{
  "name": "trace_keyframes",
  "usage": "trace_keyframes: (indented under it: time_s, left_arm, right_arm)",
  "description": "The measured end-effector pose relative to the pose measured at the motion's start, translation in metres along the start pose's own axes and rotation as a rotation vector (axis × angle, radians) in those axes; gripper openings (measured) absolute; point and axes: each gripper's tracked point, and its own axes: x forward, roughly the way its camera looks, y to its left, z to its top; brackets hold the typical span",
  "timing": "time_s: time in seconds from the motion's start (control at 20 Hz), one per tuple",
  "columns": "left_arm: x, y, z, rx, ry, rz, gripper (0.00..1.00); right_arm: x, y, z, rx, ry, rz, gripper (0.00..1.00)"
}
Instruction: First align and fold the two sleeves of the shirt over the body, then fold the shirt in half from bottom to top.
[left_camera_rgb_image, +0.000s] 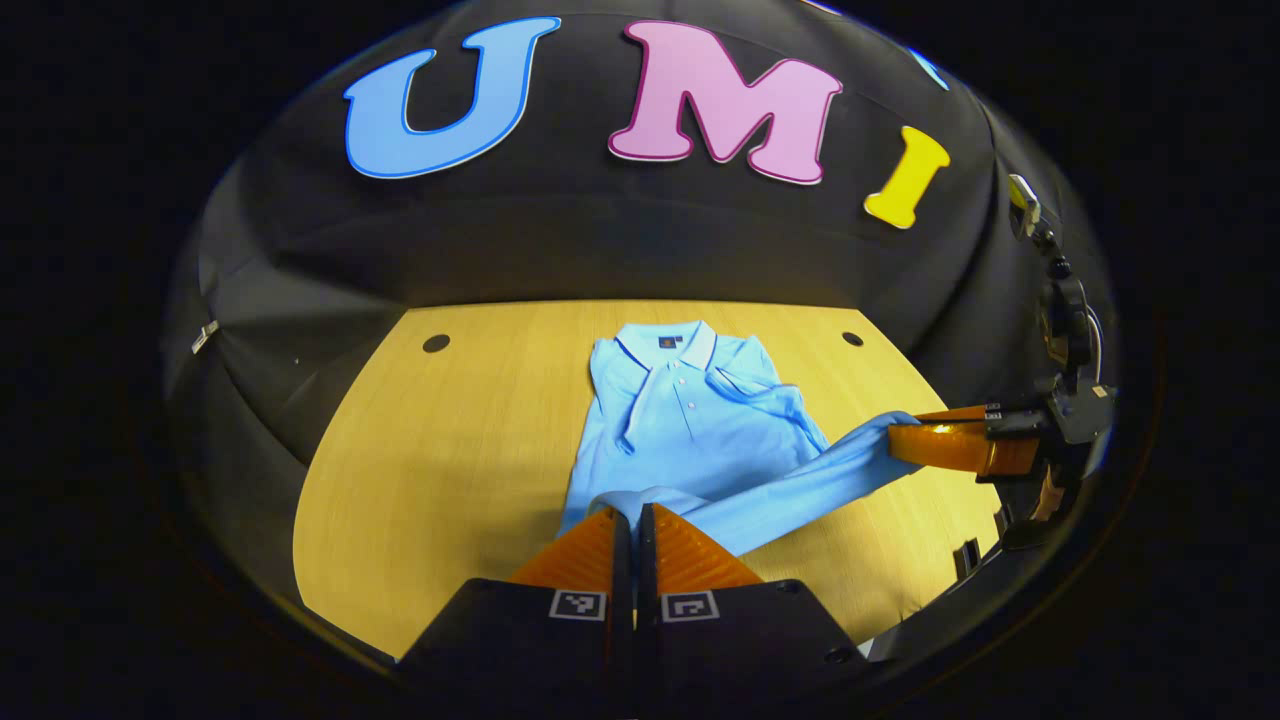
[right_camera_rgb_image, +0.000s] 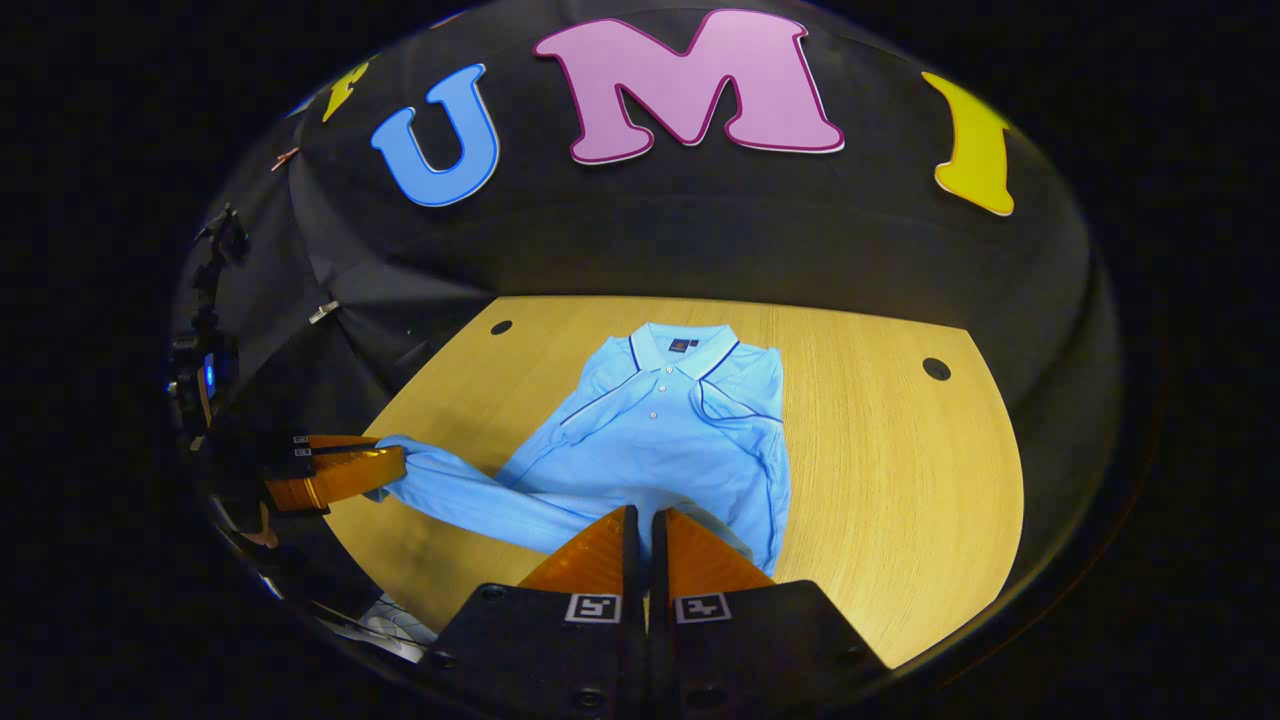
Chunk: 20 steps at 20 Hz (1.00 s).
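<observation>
A light blue polo shirt (left_camera_rgb_image: 690, 420) lies face up on the wooden tabletop (left_camera_rgb_image: 440, 460), its collar toward the booth's far wall and its buttoned placket running down the middle of the chest. Both sleeves are folded over the body.

In the left gripper view, the left hand-held gripper (left_camera_rgb_image: 634, 520) sits at the near hem of the shirt with its two fingers pressed together, a fold of blue fabric pinched between them at the tips. In the same view the right hand-held gripper (left_camera_rgb_image: 900, 440) shows at the right edge, clenched on the other corner of the hem, which is stretched out sideways into a long taut band above the tabletop.

In the right gripper view, the right hand-held gripper (right_camera_rgb_image: 642, 520) has its fingers closed tight on the shirt (right_camera_rgb_image: 660, 440) at the bottom edge, and the left hand-held gripper (right_camera_rgb_image: 395, 465) grips the drawn-out corner at the left, over the tabletop (right_camera_rgb_image: 900, 480).
</observation>
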Motion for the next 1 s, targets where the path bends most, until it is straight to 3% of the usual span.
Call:
trace_keyframes:
  time_s: [0.15,0.55,1.0]
  left_arm:
    - [0.030,0.004,0.036,-0.048,-0.023,-0.001,0.06]
    - [0.126,0.025,0.124,-0.005,-0.073,0.061,0.06]
    - [0.256,0.050,0.167,-0.011,-0.061,0.105,0.06]
  right_arm:
    - [0.027,-0.015,0.021,0.000,-0.003,0.007,0.05]
    - [0.114,-0.051,0.100,0.007,-0.050,0.029,0.05]
    - [0.221,-0.096,0.155,-0.006,-0.078,0.005,0.05]
